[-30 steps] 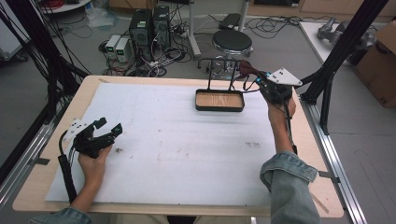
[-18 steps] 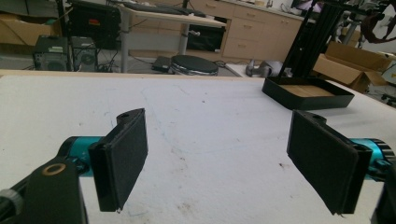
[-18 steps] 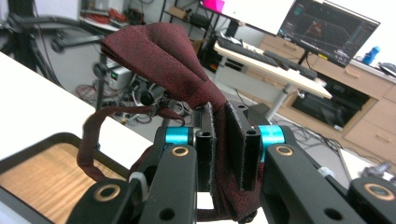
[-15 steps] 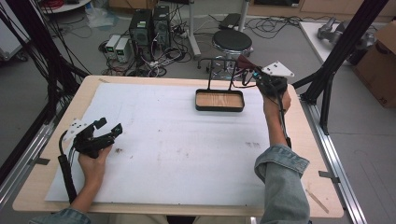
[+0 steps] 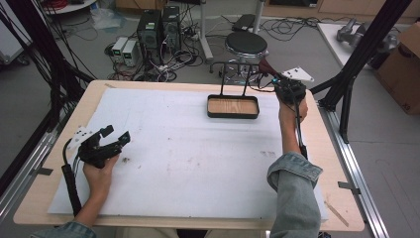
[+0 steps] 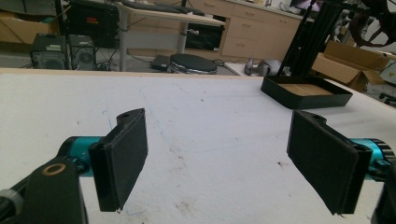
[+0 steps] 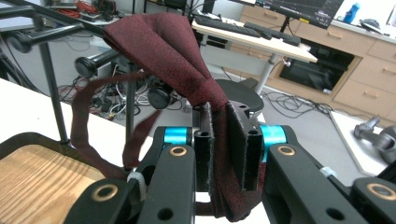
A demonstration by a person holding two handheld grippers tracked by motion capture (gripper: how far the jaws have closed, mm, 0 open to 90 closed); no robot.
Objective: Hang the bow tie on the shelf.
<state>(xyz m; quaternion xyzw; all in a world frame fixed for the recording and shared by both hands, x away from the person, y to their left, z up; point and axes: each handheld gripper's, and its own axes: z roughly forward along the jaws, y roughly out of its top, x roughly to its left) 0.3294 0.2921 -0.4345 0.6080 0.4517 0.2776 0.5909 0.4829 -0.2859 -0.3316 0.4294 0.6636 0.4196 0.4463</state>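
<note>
The right gripper [image 7: 223, 140] is clenched on a dark red cloth [image 7: 163, 51] beside the tray [image 5: 233, 106]. The left gripper [image 6: 224, 163] hangs released over the white surface [image 5: 188, 158].

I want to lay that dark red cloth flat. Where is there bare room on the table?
The white mat is bare between the left gripper and the right sleeve, nearer than the black tray. The right gripper, holding the cloth, crowds the tray's rack.

Nothing here can be read; no label, brand, number or sign is legible on the table, the equipment or the boxes behind it
</note>
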